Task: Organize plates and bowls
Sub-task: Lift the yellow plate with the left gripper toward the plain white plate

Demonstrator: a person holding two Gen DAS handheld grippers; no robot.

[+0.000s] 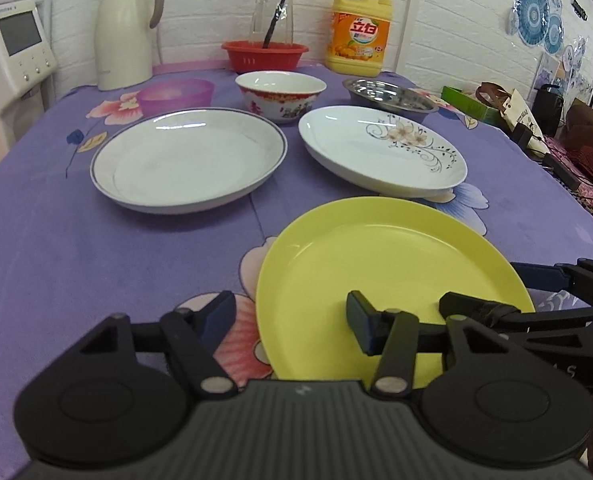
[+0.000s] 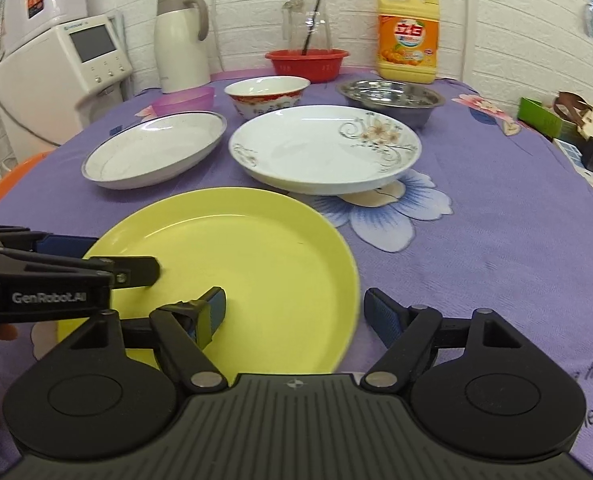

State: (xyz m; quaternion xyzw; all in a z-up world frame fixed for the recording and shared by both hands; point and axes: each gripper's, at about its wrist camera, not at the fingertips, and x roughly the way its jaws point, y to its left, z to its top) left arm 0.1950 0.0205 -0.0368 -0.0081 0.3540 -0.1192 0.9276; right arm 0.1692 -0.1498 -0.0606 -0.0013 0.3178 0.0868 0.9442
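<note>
The yellow plate lies nearest on the purple tablecloth. The left gripper straddles its left rim, jaws apart, not clamping. Only the right wrist view shows the right gripper gaping across the opposite rim, gripping nothing.

The yellow plate looks like smooth plastic with a soft sheen. Both white plates and the red-patterned bowl are glossy glazed ceramic. The metal bowl shines like steel. A matt purple cloth covers the desk.
</note>
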